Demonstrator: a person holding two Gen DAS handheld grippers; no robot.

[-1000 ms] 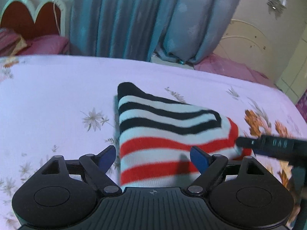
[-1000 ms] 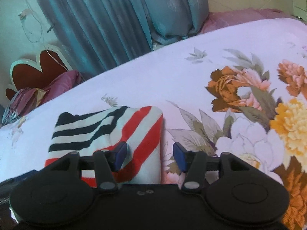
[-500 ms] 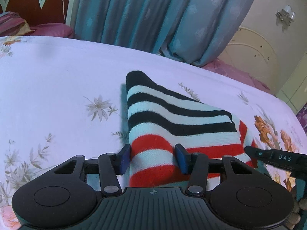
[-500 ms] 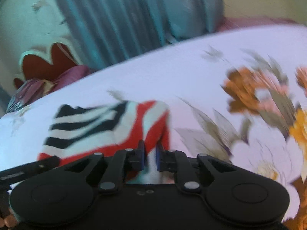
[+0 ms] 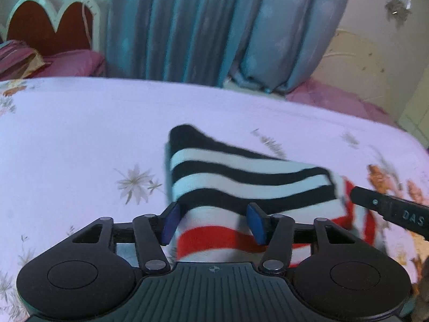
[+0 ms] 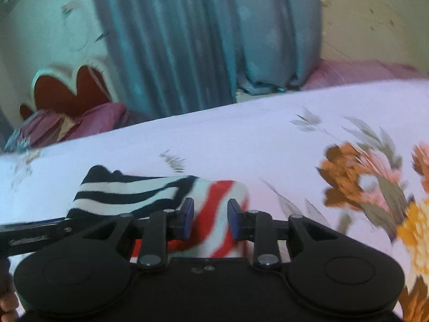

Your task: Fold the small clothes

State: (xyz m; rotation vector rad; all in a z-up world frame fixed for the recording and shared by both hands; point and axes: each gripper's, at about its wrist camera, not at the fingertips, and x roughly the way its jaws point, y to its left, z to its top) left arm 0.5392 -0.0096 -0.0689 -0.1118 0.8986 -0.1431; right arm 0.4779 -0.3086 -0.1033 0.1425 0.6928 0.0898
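Observation:
A small striped garment (image 5: 241, 185), black-and-white at the far end and red-and-white at the near end, lies folded on the floral bedsheet (image 5: 80, 139). My left gripper (image 5: 213, 222) is open, its blue pads either side of the garment's near left part. My right gripper (image 6: 210, 218) is open over the red-and-white end (image 6: 214, 214). The right gripper's finger shows at the right edge of the left wrist view (image 5: 388, 209); the left gripper's finger shows at the left of the right wrist view (image 6: 34, 230).
The bed's far edge meets teal curtains (image 5: 214, 26). A red heart-shaped headboard (image 5: 51, 26) and pink pillows (image 5: 67, 64) are at the far left. Large orange flower prints (image 6: 362, 177) cover the sheet to the right.
Both grippers closed in on the garment half a second ago and have now opened again. The near red-and-white end now lies further under the black-and-white part.

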